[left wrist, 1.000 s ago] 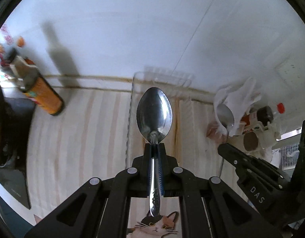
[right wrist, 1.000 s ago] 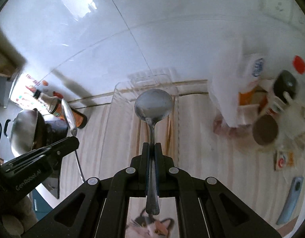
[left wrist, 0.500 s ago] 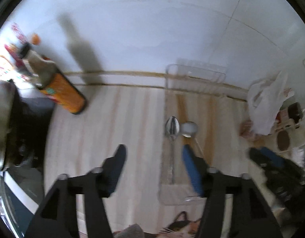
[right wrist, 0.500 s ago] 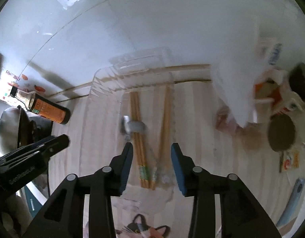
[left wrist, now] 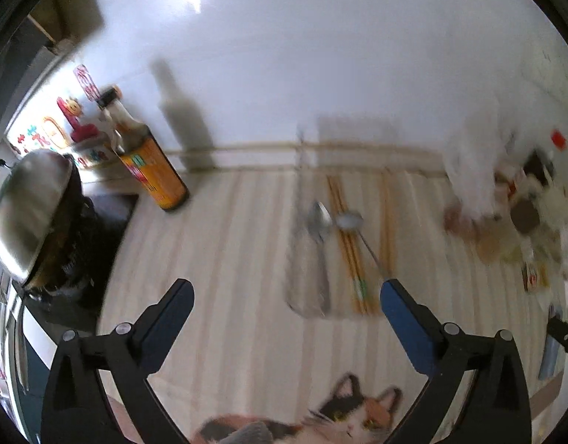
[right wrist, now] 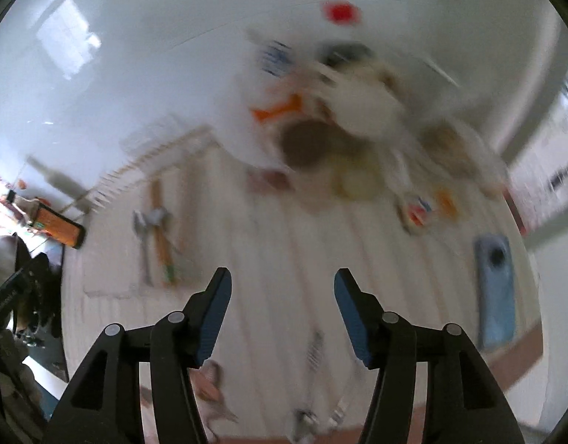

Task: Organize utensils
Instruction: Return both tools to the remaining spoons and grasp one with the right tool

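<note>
Left wrist view: left tongs [left wrist: 284,305] spread wide and empty, no longer pinching the spoon held a second ago. Backed off and raised from the clear tray [left wrist: 306,259], which now sits far of the tips, right of centre on the striped surface [left wrist: 225,259]. Two spoons in that tray: the left spoon [left wrist: 318,222] lying lengthwise along the tray's left lane, the right spoon [left wrist: 352,224] resting bowl-first across the chopsticks, handle angled near and right. Chopsticks in two groups: a bundle [left wrist: 348,244] just right of the left spoon, and a paler pair [left wrist: 385,218] further right; exact count lost to blur. One orange sauce bottle [left wrist: 151,170] upright far left, one steel pot [left wrist: 29,203] beyond it at the left edge. Cluttered jars and a white bag far right, too smeared to count.

Right wrist view: right tongs [right wrist: 282,314] likewise parted with nothing between them, swung away to the right since half a second ago, when they hung directly over the tray. Heavy motion blur throughout. Tray contents [right wrist: 154,229] now well off to the left, both spoons and the chopsticks showing only as smears. One blue phone-like slab [right wrist: 494,288] lying near right. More pale, handle-like shapes at the near edge, unidentifiable.

Judged from this: both spoons delivered, both tongs freed, and the pair apparently heading off for whatever utensils remain outside the tray.
</note>
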